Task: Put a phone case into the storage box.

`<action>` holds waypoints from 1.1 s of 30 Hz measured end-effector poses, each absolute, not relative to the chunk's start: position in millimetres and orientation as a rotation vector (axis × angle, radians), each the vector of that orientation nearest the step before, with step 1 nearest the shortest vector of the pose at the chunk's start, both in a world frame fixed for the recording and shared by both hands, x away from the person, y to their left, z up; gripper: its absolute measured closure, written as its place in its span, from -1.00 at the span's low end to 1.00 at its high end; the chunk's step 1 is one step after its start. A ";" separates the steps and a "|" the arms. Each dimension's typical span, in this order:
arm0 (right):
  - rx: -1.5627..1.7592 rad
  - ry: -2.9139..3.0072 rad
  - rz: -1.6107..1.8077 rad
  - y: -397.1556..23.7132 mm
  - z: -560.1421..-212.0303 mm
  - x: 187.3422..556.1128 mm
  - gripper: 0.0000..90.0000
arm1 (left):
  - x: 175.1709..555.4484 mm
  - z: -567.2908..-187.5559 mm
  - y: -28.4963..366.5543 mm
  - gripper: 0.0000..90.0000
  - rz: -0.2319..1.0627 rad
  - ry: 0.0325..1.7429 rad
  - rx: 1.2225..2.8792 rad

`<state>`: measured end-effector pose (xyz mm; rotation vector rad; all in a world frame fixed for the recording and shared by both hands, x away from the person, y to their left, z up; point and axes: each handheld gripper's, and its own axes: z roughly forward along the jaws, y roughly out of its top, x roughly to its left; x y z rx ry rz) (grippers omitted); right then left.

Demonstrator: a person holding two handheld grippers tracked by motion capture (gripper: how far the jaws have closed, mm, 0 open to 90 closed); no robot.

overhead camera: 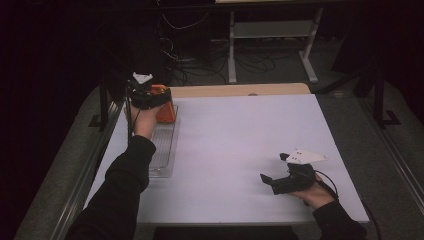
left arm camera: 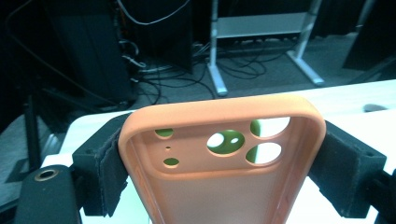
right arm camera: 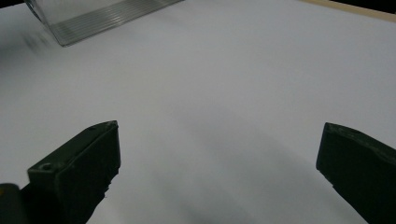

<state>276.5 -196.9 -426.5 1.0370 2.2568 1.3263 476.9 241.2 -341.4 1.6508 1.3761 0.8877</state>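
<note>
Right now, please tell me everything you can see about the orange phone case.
The orange phone case looks like soft matte silicone with rounded corners. Its inner side faces the left gripper view, showing round camera cutouts and smaller holes near the top. It stands roughly upright, clamped at its two long edges by the jaws of the left gripper, above the far end of a clear ribbed tray at the table's left.

Black sleeves (overhead camera: 131,172), black hand-held grippers (overhead camera: 272,181)
</note>
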 end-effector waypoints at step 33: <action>1.039 2.261 1.334 -197.1 -426.5 276.3 -1.00 | 489.5 -372.5 238.4 -0.81 0.941 1.416 1.678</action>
